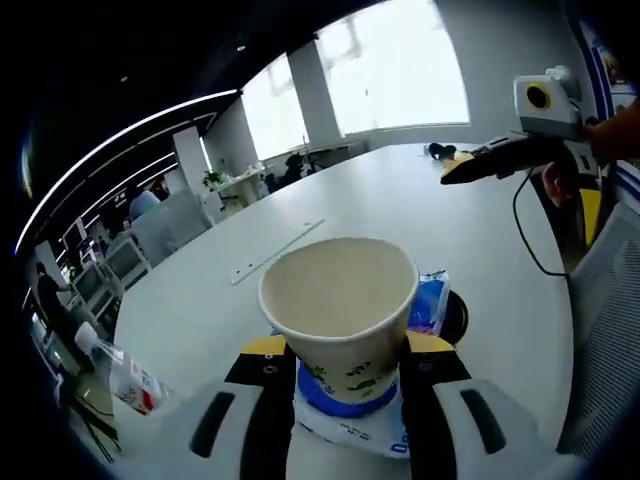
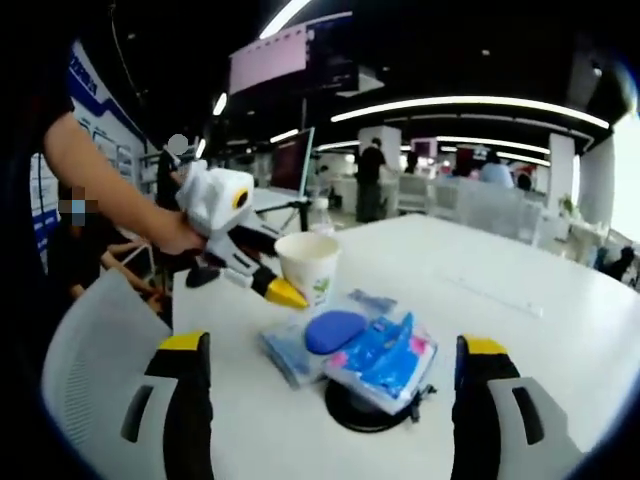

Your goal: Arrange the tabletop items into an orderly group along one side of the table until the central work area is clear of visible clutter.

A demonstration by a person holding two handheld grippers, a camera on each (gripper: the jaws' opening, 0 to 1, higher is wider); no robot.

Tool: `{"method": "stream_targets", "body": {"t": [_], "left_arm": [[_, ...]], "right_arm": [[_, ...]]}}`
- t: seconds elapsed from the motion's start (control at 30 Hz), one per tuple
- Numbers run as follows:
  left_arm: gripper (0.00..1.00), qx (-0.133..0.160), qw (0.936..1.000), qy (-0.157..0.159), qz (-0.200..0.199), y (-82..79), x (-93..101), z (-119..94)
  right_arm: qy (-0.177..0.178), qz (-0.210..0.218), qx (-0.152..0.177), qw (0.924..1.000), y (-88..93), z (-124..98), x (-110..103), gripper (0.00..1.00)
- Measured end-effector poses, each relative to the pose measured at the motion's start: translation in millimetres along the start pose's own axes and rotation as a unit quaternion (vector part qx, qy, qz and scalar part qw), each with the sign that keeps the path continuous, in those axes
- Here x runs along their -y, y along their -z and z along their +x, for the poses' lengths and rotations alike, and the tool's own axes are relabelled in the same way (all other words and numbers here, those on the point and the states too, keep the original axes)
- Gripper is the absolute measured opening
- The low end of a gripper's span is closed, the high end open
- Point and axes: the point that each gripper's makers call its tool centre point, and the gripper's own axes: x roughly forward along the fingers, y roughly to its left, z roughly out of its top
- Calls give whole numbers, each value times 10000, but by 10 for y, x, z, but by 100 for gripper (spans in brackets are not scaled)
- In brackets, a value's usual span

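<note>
Left gripper view: your left gripper point(image 1: 345, 375) is clenched on the paper cup point(image 1: 342, 305), low centre of the frame. Both jaws press the cup's lower wall, one on each side. The cup stands upright with its mouth open toward the camera; what you can see of the pale inside shows nothing in it. There is a green leafy print on its outer wall; no wording can be read.

Under and behind the cup lie the blue-and-white packets point(image 1: 428, 303) on the white table point(image 1: 400, 210). Print on the wrapper edge below the cup is too small to read. A dark round disc point(image 1: 455, 318) peeks out just right of the packets.

At lower left a clear plastic bottle point(image 1: 120, 372) lies tilted near the table edge, with a red-and-white label, text unreadable; you cannot tell its contents. A long pale strip point(image 1: 275, 252) lies flat left of centre.

At upper right your right gripper point(image 1: 490, 165) hangs above the far table, well apart from the cup.

Right gripper view: its jaws at the bottom corners stand wide apart, released, grasping nothing. Between them, centre frame, sit the packets point(image 2: 375, 350) with a blue oval object point(image 2: 333, 330) on top, over the disc point(image 2: 360, 408). The cup point(image 2: 308, 265) stands just behind, with the left gripper point(image 2: 270, 285) at its side and a hand point(image 2: 175, 235) holding that tool. A grey mesh chair back point(image 2: 95, 360) sits at lower left.
</note>
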Motion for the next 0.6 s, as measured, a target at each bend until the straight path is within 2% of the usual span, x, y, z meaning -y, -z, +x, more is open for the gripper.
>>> {"method": "stream_targets", "body": {"t": [0.6], "left_arm": [[40,-9,9996,-257,-98,149,-219,-27]], "right_arm": [[86,-45,-13,10000,43,-35,-2,99]]}}
